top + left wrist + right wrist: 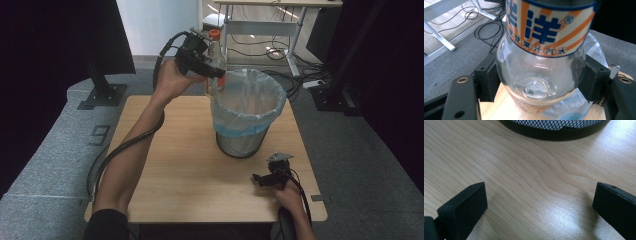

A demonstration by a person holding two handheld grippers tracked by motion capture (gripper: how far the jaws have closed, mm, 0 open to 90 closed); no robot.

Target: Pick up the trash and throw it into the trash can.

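The right tongs (260, 178) rest low on the near right part of the wooden worktop (180, 170), held by the person's right hand (289, 192) that comes in from the bottom edge. In the right gripper view their two black jaws stand wide apart with bare wood grain between them and nothing held; the tongs are open. Just ahead of them, a little beyond the jaw tips, stands the black mesh waste bin (240, 142), its dark base rim (554, 132) crossing the top of that view.

The bin is lined with a clear plastic bag (250, 100) with a bluish edge, folded over the rim. It stands between the two tongs, nearer the right pair and below the left pair.

Farther off, the left tongs (216, 71) are raised above the worktop at the far left side of the bin's rim, carried by the left hand (172, 80) on an outstretched forearm. They are closed on a clear glass bottle (216, 62). In the left gripper view the padded jaws press on either side of the bottle's rounded glass body (539, 72), just below its white label with orange stripes and blue characters (549, 27). The bottle stands roughly upright in the grip, its orange cap (214, 34) on top, and its lower end hangs at the edge of the bag's opening.
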